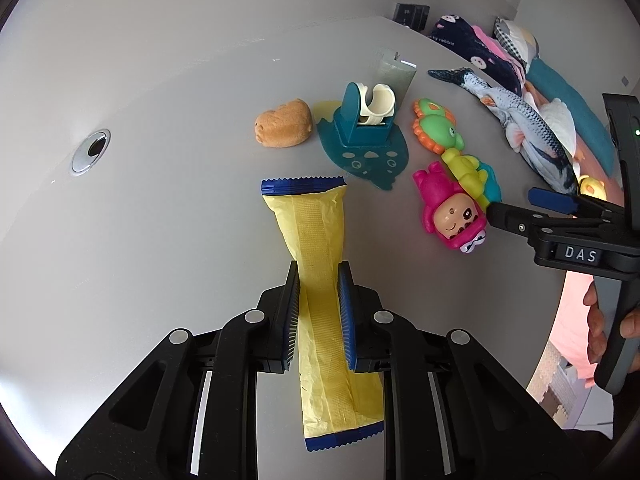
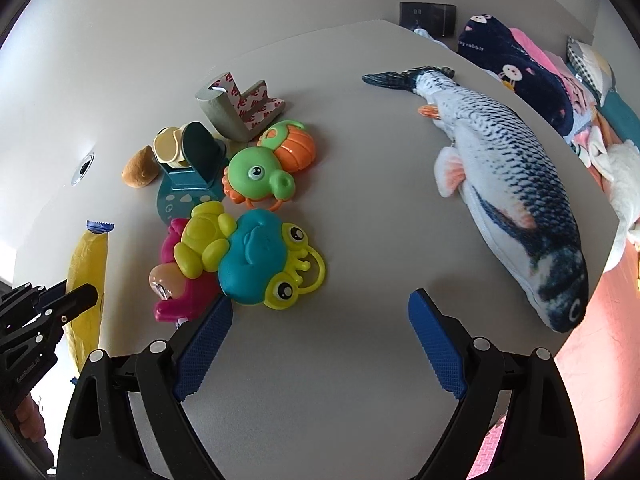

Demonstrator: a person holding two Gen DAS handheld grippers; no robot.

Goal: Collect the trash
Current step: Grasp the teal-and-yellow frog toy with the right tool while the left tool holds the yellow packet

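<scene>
Pinching yellow wrapper (image 1: 320,280) mid-length, left gripper (image 1: 319,312) is clamped, long axis running along fingers; right gripper (image 2: 320,344) is held agape near table's (image 2: 360,184) right edge.

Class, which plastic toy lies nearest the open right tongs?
The teal and yellow frog rattle, just beyond the right tongs; the green seahorse lies farther back.

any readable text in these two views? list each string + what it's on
"DAS" – white letters on the label on the right claw body.
"GenRobot.AI" – small print on the left claw body, only just legible.
"rabbit" – on the navy plush blanket; the word before it is cut off.
Red print on the grey corner guard backing: too blurred to read.
</scene>
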